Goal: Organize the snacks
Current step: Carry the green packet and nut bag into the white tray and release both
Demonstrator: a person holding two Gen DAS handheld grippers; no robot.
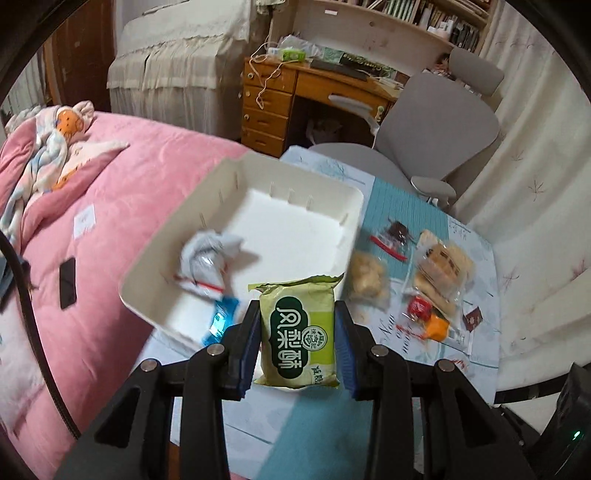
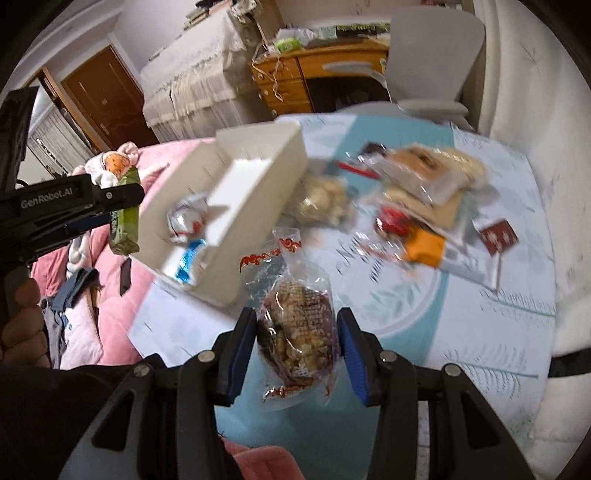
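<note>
Left wrist: your left tool [image 1: 298, 328] clamps the green snack pack [image 1: 298, 332]; your right tool [image 2: 297, 332] grips what looks like a nut bar [image 2: 297, 332].

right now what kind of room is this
Most likely a bedroom that doubles as a study: a bed with a pink quilt, a wooden desk with an office chair, and bookshelves above.
</note>
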